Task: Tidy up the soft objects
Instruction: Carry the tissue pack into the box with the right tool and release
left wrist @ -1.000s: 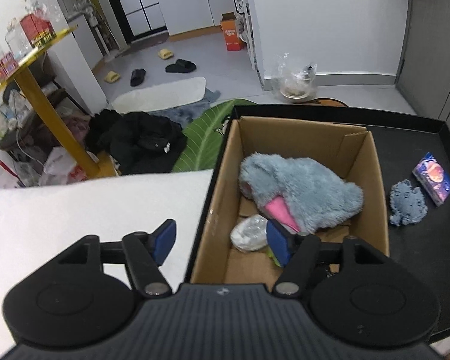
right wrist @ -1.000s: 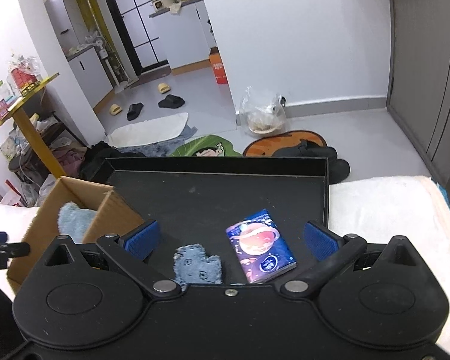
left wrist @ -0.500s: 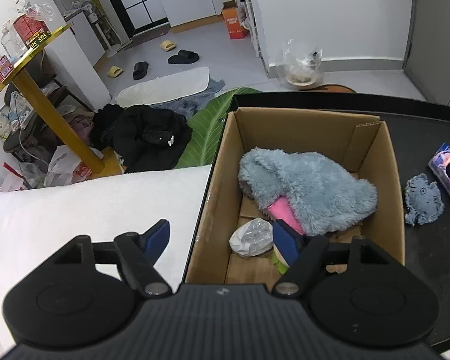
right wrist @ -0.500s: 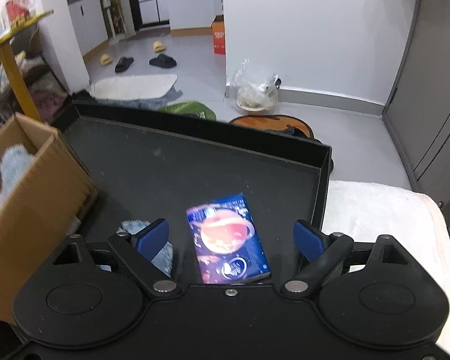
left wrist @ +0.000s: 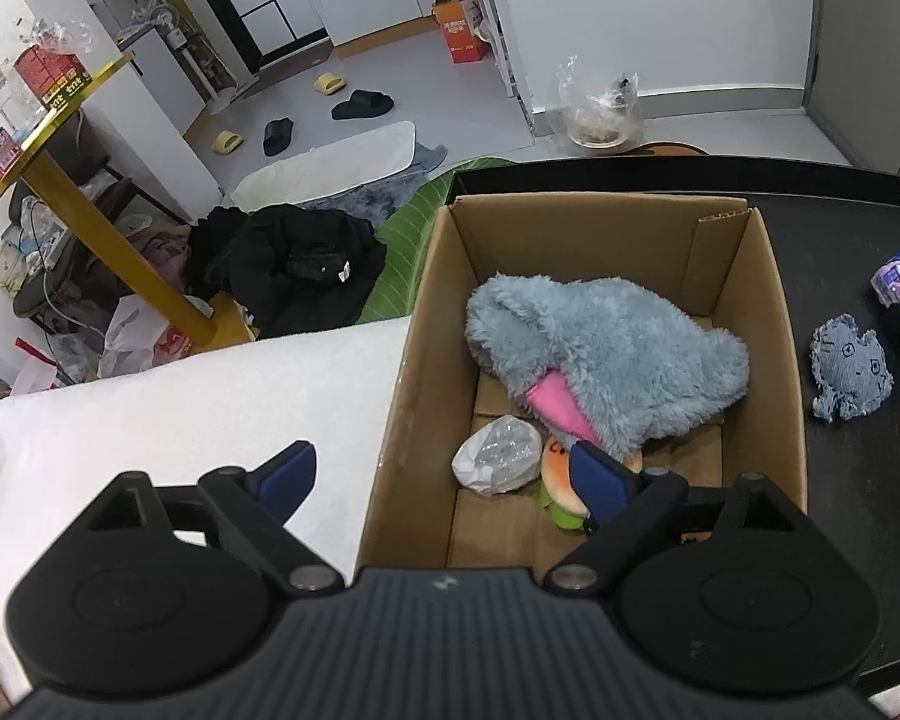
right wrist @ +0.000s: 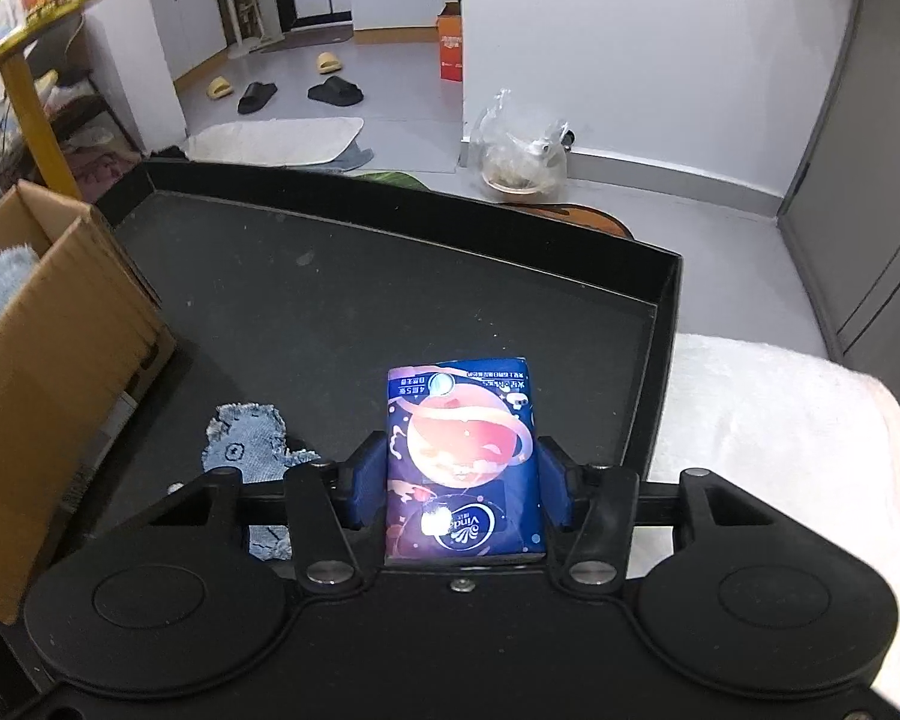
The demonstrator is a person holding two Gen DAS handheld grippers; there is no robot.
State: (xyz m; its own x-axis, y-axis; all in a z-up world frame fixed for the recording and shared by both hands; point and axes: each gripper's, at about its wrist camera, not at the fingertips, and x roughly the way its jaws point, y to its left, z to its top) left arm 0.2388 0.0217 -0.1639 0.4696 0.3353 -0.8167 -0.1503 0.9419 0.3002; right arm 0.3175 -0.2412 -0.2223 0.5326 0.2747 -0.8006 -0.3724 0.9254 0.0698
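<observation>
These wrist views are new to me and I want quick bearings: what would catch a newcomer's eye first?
In the right wrist view, the glossy blue tissue pack printed with a pink planet, clamped between the right gripper's pads over the black tray. In the left wrist view, the fluffy blue-grey plush with a pink patch fills the open cardboard box, the open left gripper straddling the box's near wall. A small denim toy lies on the tray beside the box.
</observation>
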